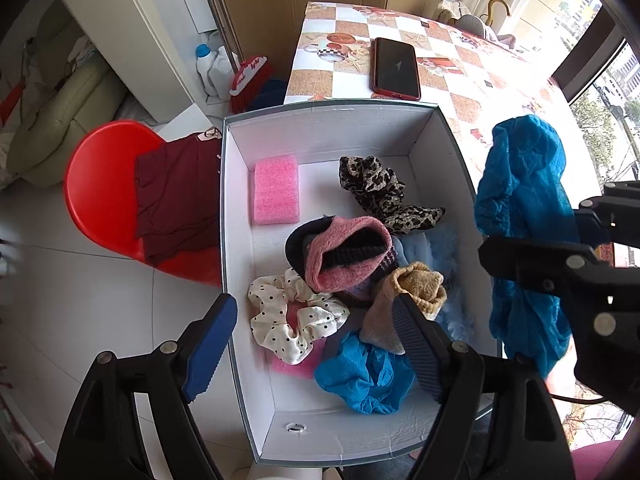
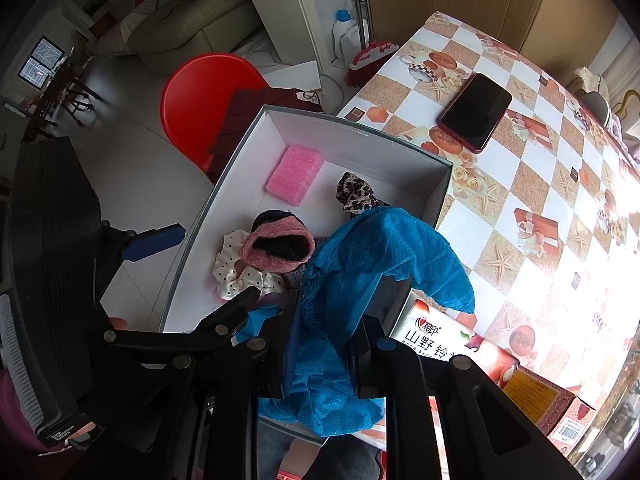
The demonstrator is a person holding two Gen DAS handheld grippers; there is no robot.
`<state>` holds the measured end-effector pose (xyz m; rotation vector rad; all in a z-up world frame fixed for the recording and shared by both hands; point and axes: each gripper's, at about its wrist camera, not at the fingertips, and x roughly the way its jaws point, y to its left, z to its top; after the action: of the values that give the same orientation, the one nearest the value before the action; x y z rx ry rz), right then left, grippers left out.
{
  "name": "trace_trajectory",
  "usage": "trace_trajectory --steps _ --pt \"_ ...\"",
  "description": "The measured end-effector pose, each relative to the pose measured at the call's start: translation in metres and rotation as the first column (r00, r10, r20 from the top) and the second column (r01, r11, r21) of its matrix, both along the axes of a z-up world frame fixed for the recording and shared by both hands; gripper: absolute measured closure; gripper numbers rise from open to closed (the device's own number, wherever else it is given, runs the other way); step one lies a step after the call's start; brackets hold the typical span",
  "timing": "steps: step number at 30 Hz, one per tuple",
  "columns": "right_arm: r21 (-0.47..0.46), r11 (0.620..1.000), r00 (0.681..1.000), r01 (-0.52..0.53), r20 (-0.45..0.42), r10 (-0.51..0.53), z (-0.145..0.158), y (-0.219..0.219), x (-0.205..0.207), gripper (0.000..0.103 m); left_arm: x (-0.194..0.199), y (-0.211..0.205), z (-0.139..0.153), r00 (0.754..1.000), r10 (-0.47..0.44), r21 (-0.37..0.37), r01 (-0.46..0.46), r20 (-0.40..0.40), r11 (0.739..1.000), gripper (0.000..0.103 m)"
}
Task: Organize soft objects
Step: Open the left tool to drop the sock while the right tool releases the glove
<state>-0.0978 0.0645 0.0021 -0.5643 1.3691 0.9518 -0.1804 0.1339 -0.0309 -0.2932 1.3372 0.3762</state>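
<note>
A white cardboard box (image 1: 320, 132) at the table's edge holds a pink sponge (image 1: 277, 190), a leopard scrunchie (image 1: 380, 194), a pink knit hat (image 1: 344, 252), a polka-dot scrunchie (image 1: 292, 320), a tan sock (image 1: 416, 292) and a crumpled blue cloth (image 1: 364, 376). My left gripper (image 1: 316, 344) is open and empty above the box's near end. My right gripper (image 2: 324, 344) is shut on a second blue cloth (image 2: 360, 264), held in the air beside the box's right wall; the cloth also shows in the left wrist view (image 1: 524, 208). The box shows in the right wrist view (image 2: 360, 136) too.
A dark phone (image 1: 396, 68) lies on the checkered tablecloth (image 1: 460, 80) behind the box. A printed carton (image 2: 500, 364) lies right of the box. A red chair (image 1: 100, 184) with a maroon garment (image 1: 176, 196) stands left. A broom (image 1: 248, 80) and bottles stand beyond.
</note>
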Motion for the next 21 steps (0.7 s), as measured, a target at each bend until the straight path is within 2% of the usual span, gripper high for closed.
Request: trace_trajectory --steps 1,2,3,7,9,10,12,14,16,21 --pt "0.001 1.000 1.000 0.003 0.002 -0.003 0.001 0.000 0.000 0.061 -0.001 0.001 -0.001 1.000 0.005 -0.014 -0.005 0.001 1.000 0.013" --pt "0.006 1.000 1.000 0.007 0.006 -0.007 0.002 -0.001 0.001 0.036 -0.001 0.002 -0.001 1.000 0.012 -0.027 -0.012 0.003 1.000 0.005" --pt "0.015 1.000 1.000 0.014 0.014 -0.015 0.004 -0.002 0.001 0.025 -0.002 0.002 -0.002 1.000 0.018 -0.035 -0.018 0.003 0.999 0.001" --pt "0.022 0.999 0.999 0.030 0.016 -0.030 0.009 -0.002 0.003 0.025 -0.003 0.002 0.001 1.000 0.019 -0.026 -0.018 0.019 0.999 0.000" --pt "0.012 0.999 0.999 0.047 0.023 -0.047 0.009 -0.003 0.006 0.005 -0.002 0.002 0.004 0.999 0.021 -0.013 -0.021 0.031 1.000 0.000" --pt "0.006 0.998 0.997 0.061 0.036 -0.061 0.009 -0.004 0.007 0.001 -0.002 0.003 0.006 0.999 0.026 -0.017 -0.025 0.035 1.000 0.000" --pt "0.019 0.996 0.996 0.084 0.021 -0.084 0.010 -0.008 0.011 0.001 -0.003 0.006 0.010 0.998 0.038 -0.021 -0.037 0.052 0.999 0.000" --pt "0.006 0.995 0.995 0.103 0.001 -0.103 0.008 -0.011 0.014 0.001 -0.002 0.008 0.011 0.998 0.052 0.006 -0.052 0.034 0.999 0.000" --pt "-0.011 0.993 0.993 0.116 0.006 -0.116 0.007 -0.012 0.015 0.001 -0.001 0.006 0.011 0.999 0.040 0.029 -0.040 0.012 0.999 0.000" --pt "-0.007 0.990 0.990 0.141 0.028 -0.140 0.012 -0.017 0.017 0.001 0.000 0.002 0.009 1.000 0.025 0.028 -0.025 -0.008 0.999 0.000"
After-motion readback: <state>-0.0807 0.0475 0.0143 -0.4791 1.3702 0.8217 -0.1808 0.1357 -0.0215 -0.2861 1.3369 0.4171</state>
